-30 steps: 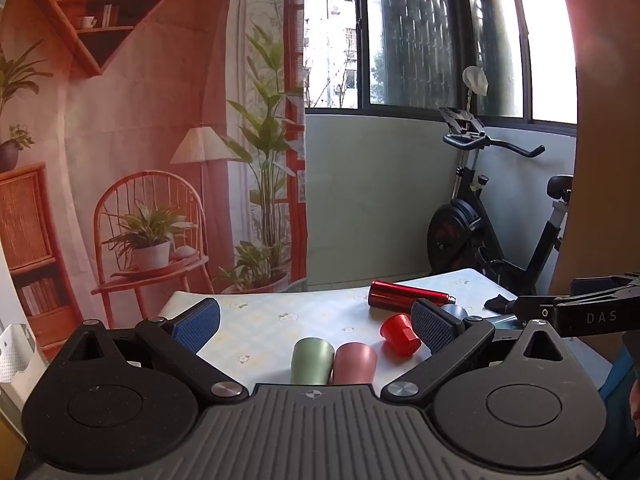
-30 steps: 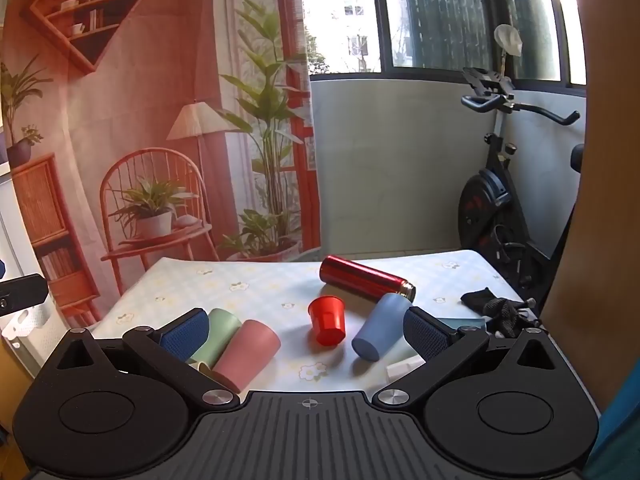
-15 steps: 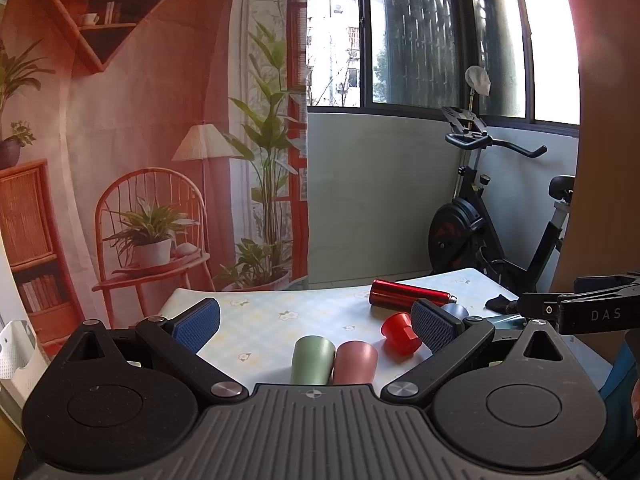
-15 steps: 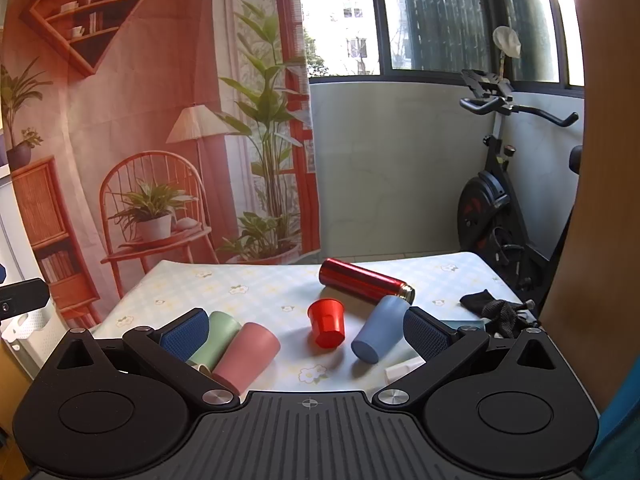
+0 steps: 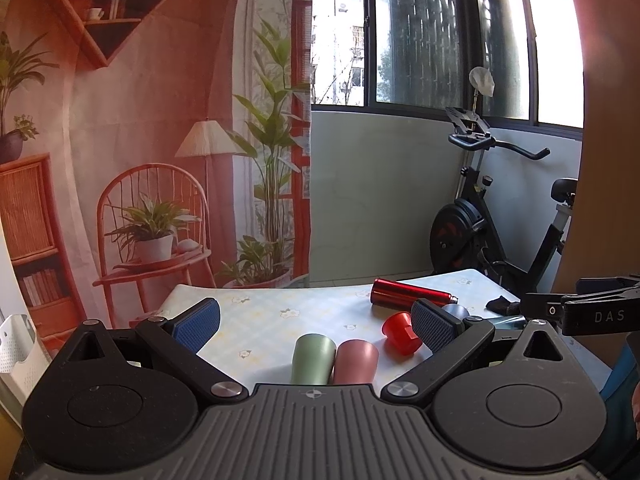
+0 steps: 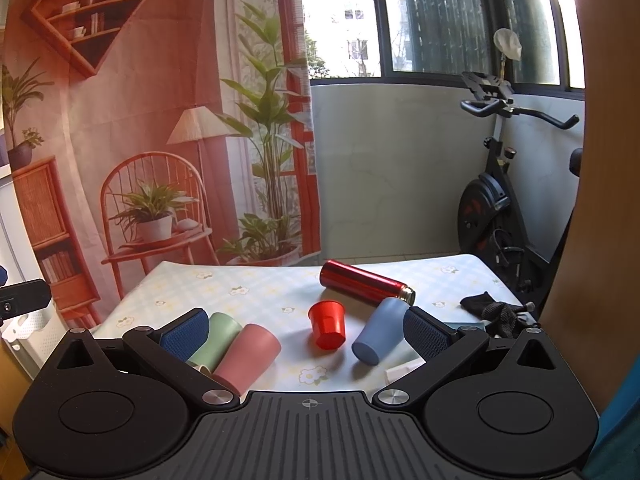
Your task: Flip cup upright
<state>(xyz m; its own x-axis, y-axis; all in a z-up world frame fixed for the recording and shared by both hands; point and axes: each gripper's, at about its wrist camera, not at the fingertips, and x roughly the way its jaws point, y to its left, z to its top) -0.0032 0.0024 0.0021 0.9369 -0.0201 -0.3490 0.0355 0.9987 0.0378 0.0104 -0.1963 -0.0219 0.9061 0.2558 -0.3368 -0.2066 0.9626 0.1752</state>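
Note:
Several cups lie on their sides on the flowered tablecloth (image 6: 248, 292): a green cup (image 6: 214, 338), a pink cup (image 6: 248, 354), a small red cup (image 6: 328, 324) and a blue cup (image 6: 378, 336). In the left wrist view the green cup (image 5: 314, 358), pink cup (image 5: 356, 362) and red cup (image 5: 398, 332) show, with the blue cup mostly hidden behind my right finger pad. My left gripper (image 5: 316, 322) is open and empty above the near cups. My right gripper (image 6: 306, 330) is open and empty, short of the cups.
A red metal bottle (image 6: 366, 282) lies on its side behind the cups. A black cloth (image 6: 494, 310) lies at the table's right edge. An exercise bike (image 6: 504, 208) stands behind the table. The right gripper's body (image 5: 588, 308) shows at the right in the left wrist view.
Both grippers have stayed nearly still, drifting only slightly. No cup has moved.

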